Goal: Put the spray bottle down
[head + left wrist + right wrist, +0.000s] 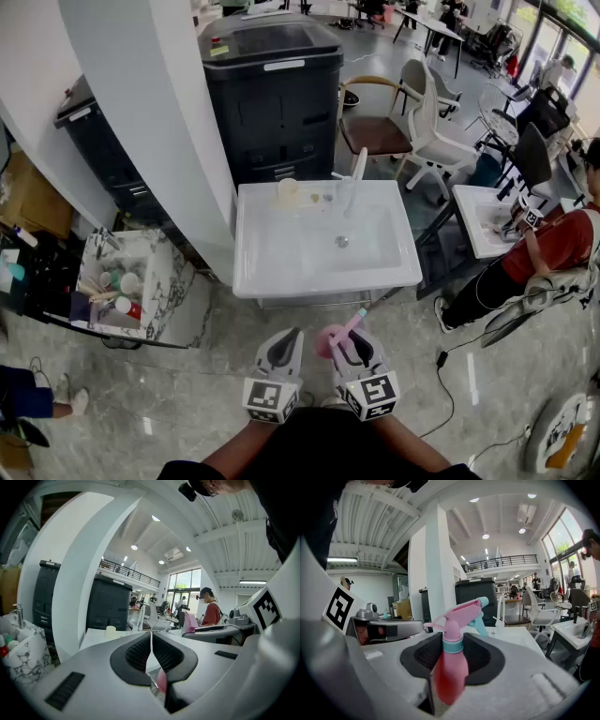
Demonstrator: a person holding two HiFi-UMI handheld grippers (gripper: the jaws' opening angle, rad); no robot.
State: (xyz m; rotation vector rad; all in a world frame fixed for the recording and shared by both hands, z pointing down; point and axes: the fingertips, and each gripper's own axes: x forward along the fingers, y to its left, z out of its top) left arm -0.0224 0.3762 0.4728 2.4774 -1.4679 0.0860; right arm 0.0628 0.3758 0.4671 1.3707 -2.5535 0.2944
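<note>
A pink spray bottle (449,667) with a teal collar and teal nozzle stands upright between the jaws of my right gripper (452,645), which is shut on its body just under the collar. In the head view the spray bottle (332,338) and right gripper (357,345) hang over the floor, just short of the front edge of a white sink unit (281,267). My left gripper (281,350) is close on the left, level with the right one. Its jaws (151,641) meet with nothing between them. The bottle's pink head (190,621) shows to its right.
The sink unit carries a tall faucet (356,176) and a pale cup (288,191) at its back. Behind it are a black cabinet (272,94) and a white pillar (159,122). A marble-patterned stand with bottles (122,281) is at left. A seated person (553,246) and chairs (412,122) are at right.
</note>
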